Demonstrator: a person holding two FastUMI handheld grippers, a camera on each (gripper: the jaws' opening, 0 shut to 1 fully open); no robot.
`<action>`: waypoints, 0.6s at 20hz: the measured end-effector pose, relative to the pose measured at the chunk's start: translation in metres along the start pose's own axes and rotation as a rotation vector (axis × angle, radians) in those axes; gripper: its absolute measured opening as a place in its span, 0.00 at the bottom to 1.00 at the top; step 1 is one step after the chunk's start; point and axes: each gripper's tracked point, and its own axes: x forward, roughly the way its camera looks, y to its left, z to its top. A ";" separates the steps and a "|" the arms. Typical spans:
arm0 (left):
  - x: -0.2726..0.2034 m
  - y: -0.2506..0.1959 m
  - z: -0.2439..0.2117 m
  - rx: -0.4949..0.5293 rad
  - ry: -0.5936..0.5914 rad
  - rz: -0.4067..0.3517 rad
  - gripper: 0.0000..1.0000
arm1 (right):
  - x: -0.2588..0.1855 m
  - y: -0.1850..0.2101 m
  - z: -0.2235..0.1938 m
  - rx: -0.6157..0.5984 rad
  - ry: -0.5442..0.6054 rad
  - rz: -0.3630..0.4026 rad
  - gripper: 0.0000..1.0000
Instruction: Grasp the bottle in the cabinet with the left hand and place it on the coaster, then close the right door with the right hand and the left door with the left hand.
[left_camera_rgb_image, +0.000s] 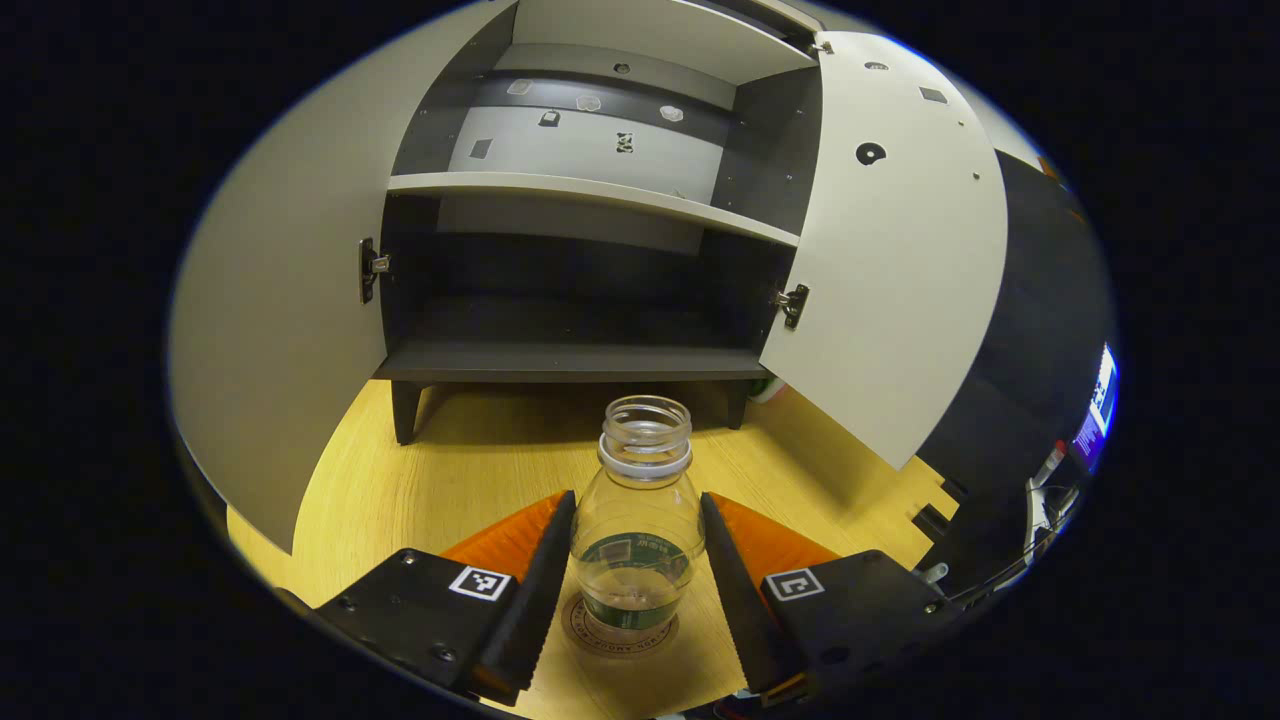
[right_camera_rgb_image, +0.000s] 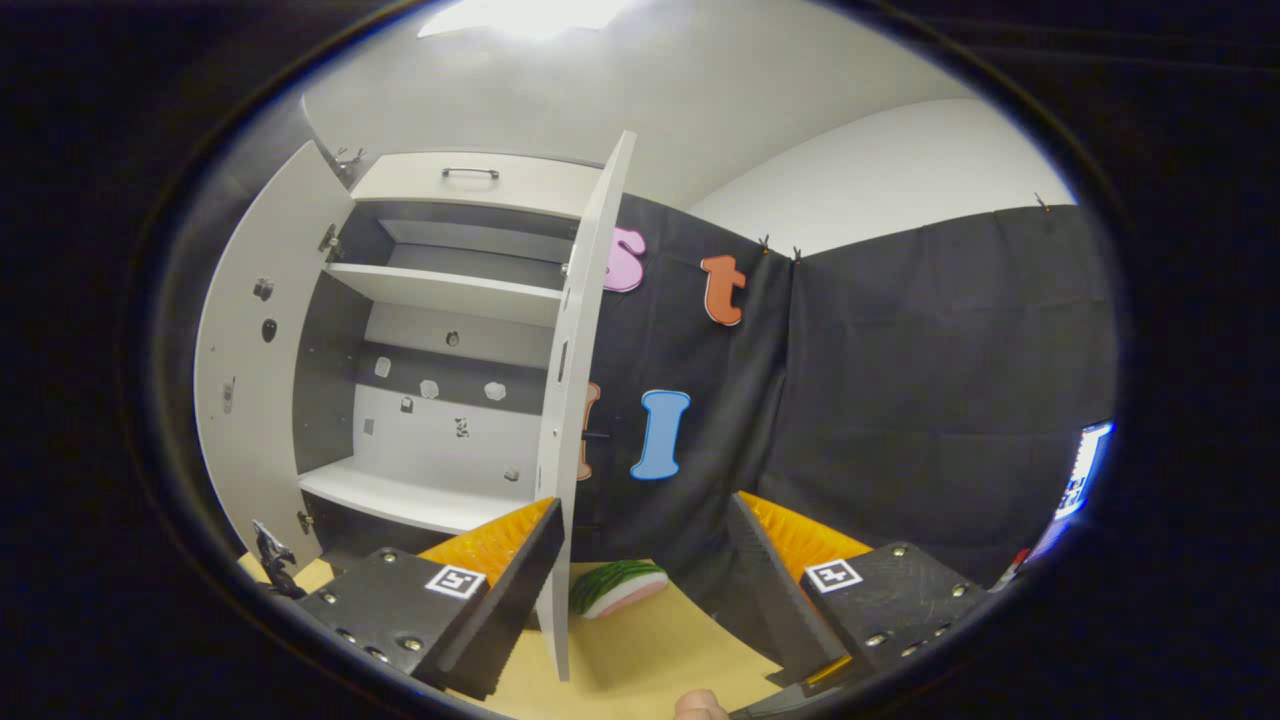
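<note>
Left tool (left_camera_rgb_image: 638, 580) spread around clear uncapped plastic bottle (left_camera_rgb_image: 638, 520) on round brown coaster (left_camera_rgb_image: 620, 630); withdraw straight back, avoiding tipping.

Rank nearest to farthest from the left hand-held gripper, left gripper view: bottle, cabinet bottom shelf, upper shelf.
1. Bottle: between the left hand-held gripper fingers, on the coaster.
2. Cabinet bottom shelf: straight ahead, behind the bottle.
3. Upper shelf: above it, farther back.

Bottle (left_camera_rgb_image: 638, 520) on coaster (left_camera_rgb_image: 620, 632) btwn open L gripper (left_camera_rgb_image: 637, 560) fingers.
</note>
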 end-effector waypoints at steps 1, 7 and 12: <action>-0.002 0.000 -0.002 0.001 0.003 0.002 0.78 | 0.000 0.000 -0.001 0.000 0.001 0.001 1.00; -0.012 -0.006 -0.009 0.040 0.037 -0.003 0.79 | 0.000 0.002 -0.003 0.015 0.005 0.007 1.00; -0.012 -0.011 -0.006 0.058 0.045 0.001 0.82 | 0.000 0.002 -0.003 0.023 0.002 0.011 1.00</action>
